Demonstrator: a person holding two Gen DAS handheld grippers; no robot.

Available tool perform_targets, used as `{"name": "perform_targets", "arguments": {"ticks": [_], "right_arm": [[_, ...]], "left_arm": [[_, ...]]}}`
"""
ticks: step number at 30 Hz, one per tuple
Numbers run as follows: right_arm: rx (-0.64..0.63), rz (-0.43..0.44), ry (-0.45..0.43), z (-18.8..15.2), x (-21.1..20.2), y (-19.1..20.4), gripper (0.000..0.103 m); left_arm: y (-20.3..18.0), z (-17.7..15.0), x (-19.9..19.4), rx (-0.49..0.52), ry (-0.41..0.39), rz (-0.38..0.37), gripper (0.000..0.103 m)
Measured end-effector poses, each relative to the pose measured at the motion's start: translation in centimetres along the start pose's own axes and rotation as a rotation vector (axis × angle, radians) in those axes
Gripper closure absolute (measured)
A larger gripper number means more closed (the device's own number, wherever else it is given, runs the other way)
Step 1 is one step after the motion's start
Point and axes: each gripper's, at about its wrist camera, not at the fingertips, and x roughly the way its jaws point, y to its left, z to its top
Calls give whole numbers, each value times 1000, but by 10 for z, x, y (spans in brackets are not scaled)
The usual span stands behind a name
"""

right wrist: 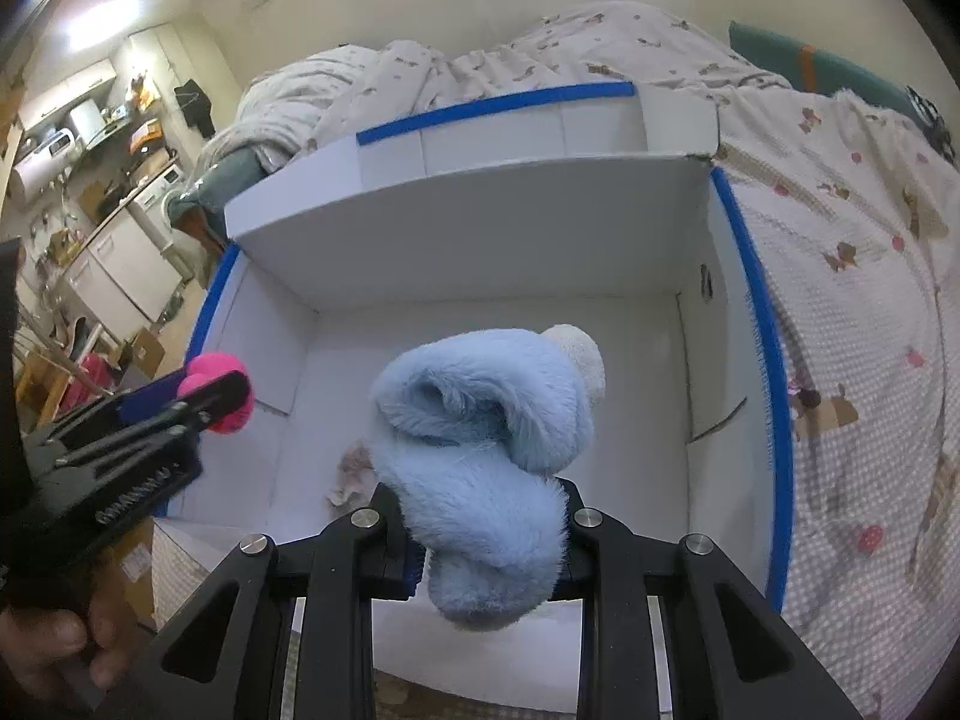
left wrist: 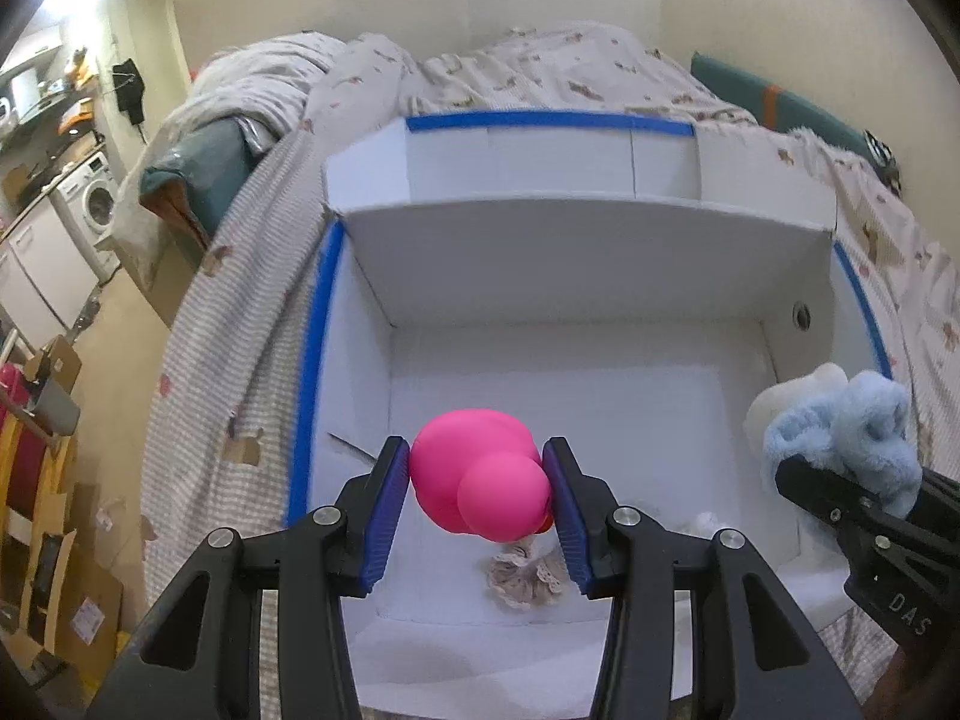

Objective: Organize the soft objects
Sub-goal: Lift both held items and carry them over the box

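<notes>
A smooth pink toy made of rounded lobes is pinched between the blue pads of my left gripper, which is shut on it above the floor of a white box. My right gripper is shut on a fluffy light-blue plush with a cream-white end, also over the box. The left wrist view shows the plush at the box's right side. In the right wrist view the pink toy hangs near the box's left wall. A beige lace scrunchie lies on the box floor below the pink toy.
The white box has blue tape along its rims and an open flap at the back. It sits on a bed with a patterned quilt. A teal pillow lies far right; a washing machine and cardboard stand left.
</notes>
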Motion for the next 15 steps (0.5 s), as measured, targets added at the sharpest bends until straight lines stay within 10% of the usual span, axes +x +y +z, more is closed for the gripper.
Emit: {"name": "perform_targets", "arguments": {"ticks": [15], "right_arm": [[-21,-14,74,-8,22,3,74]], "left_arm": [[-10,-16,27,34,92,-28,61]]}}
